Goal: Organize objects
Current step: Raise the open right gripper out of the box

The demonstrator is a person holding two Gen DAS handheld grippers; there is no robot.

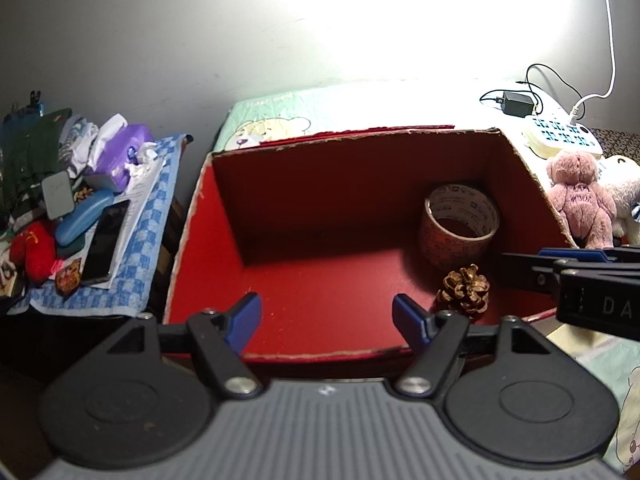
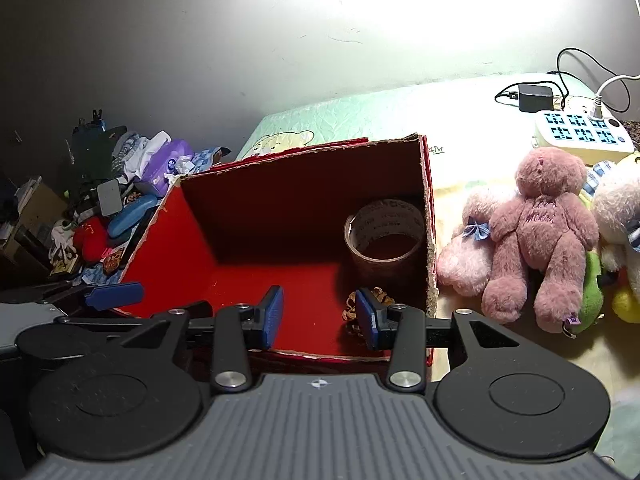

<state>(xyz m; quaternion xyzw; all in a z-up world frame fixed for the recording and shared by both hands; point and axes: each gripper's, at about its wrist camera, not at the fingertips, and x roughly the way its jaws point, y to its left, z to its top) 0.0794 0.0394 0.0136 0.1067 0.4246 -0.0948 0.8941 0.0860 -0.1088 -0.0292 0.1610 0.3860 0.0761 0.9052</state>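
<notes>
On the bed (image 2: 360,120), spread with a pale green bear-print cover: a red-lined cardboard box (image 1: 304,216), open at the top, standing against the wall. To the box's left, a side bench (image 1: 132,280) under a blue checked cloth, heaped with a purple tissue pack (image 1: 120,152), a blue glasses case (image 1: 82,216), a dark phone (image 1: 106,240) and a red plush (image 1: 32,252). To the box's right, touching its outer wall, a row of soft toys, foremost a dusty-pink teddy bear (image 2: 540,232) lying face up. Behind the toys, a white power strip (image 2: 582,136) with a black adapter (image 2: 534,98) beside it. Inside the box, in the far right corner, a roll of printed tape (image 1: 460,220) standing on its flat side; just in front of it, on the red floor, a pine cone (image 1: 464,288). Left tongs (image 1: 326,322) spread wide above the near rim, nothing between the blue pads. Right tongs (image 2: 318,316) half parted, likewise empty, with the pine cone seen just behind the right-hand pad.
</notes>
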